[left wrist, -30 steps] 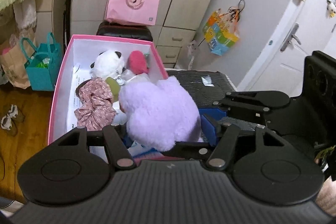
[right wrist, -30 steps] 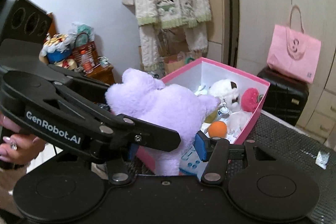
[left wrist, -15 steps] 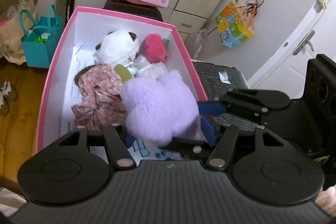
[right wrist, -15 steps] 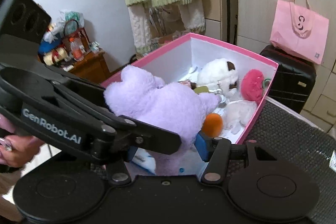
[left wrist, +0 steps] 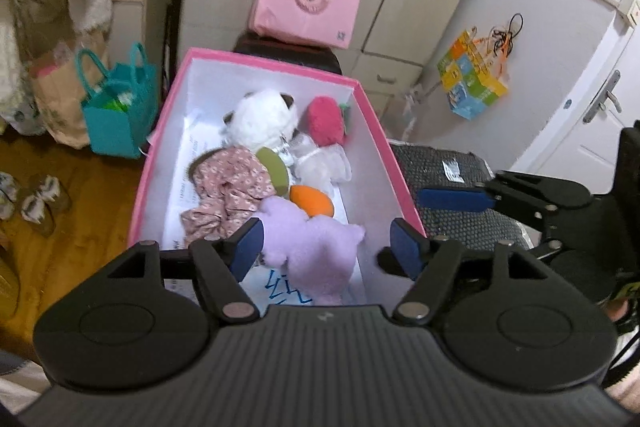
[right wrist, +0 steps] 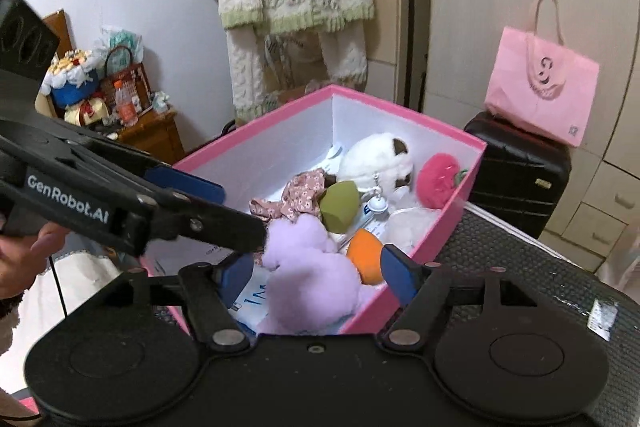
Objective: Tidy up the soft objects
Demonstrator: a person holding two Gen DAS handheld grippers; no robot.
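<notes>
A lilac plush toy point(left wrist: 312, 247) lies in the near end of the pink box point(left wrist: 384, 147), also in the right wrist view point(right wrist: 308, 283). Both grippers stand open above it: my left gripper point(left wrist: 326, 247) and my right gripper point(right wrist: 316, 273), with blue pads wide apart and nothing held. Farther in the box lie a white plush point(left wrist: 264, 119), a red-pink plush point(left wrist: 326, 121), a floral cloth toy point(left wrist: 228, 187), an orange ball point(left wrist: 312, 201) and a white fluffy item point(left wrist: 324, 163).
The box point(right wrist: 460, 203) sits beside a black textured surface point(right wrist: 520, 259). A black suitcase point(right wrist: 520, 167) with a pink bag point(right wrist: 540, 87) stands behind. A teal bag point(left wrist: 120, 107) and slippers point(left wrist: 36, 195) are on the wooden floor at left.
Both grippers held the lilac plush and carried it over the box. Now both have opened and the plush lies inside the box at its near end.
</notes>
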